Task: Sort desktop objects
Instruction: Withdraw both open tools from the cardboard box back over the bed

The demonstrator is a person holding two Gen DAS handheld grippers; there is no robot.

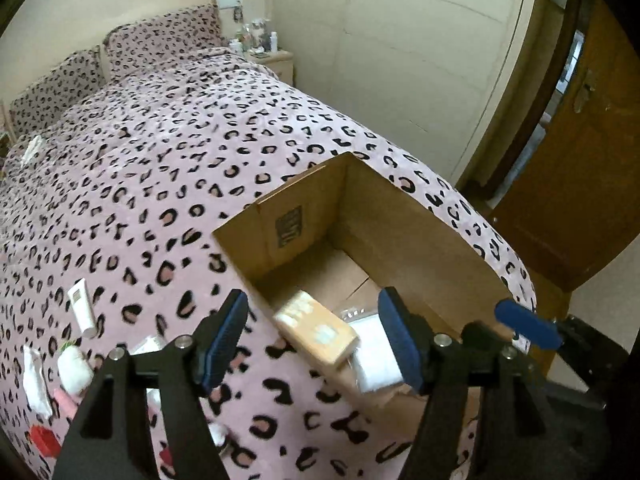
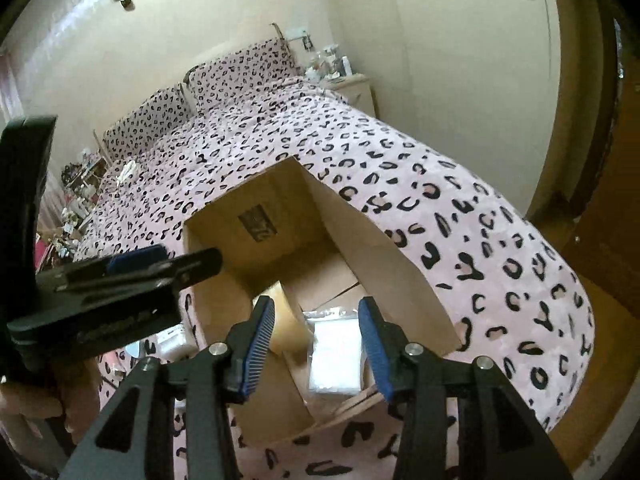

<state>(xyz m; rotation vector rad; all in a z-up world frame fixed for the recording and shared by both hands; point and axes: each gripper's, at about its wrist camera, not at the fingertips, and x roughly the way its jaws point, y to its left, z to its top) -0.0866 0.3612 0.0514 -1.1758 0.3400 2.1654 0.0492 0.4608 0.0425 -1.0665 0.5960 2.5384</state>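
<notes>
- The bed (image 1: 192,152), under a pink leopard-print cover, carries everything; it runs from the pillows at its far end to the near corner where the work is.
- An open cardboard box (image 1: 400,232) sits on the cover at the bed's near right corner, flaps up, its mouth facing both cameras. This looks to be the sorting bin.
- Inside the box, near its front wall, a clear bag with white contents (image 2: 334,356) lies flat on the floor.
- A tan, oblong packet (image 1: 316,330) sits tilted at the box's near-left rim; it is blurred, so whether it rests on the rim or is dropping in I cannot tell.
- The left gripper (image 1: 316,336) hangs over that rim with its jaws released wide; the packet lies between the pads, but neither pad presses on it.
- The right gripper (image 2: 320,340) is poised above the box interior, jaws parted and holding nothing, the bag visible between them below.
- Unsorted small things remain by the bed's near left edge: a white tube (image 1: 82,308), a white bottle (image 1: 74,368) and a red piece (image 1: 44,440).
- The step in hand seems to be dropping items into the box. To do it well, keep both sets of jaws loose until each item is clear of the pads, lift straight up so the fingers do not catch the rim or tip the box on the soft cover, then take the left gripper to the tube and approach it across its narrow width.
</notes>
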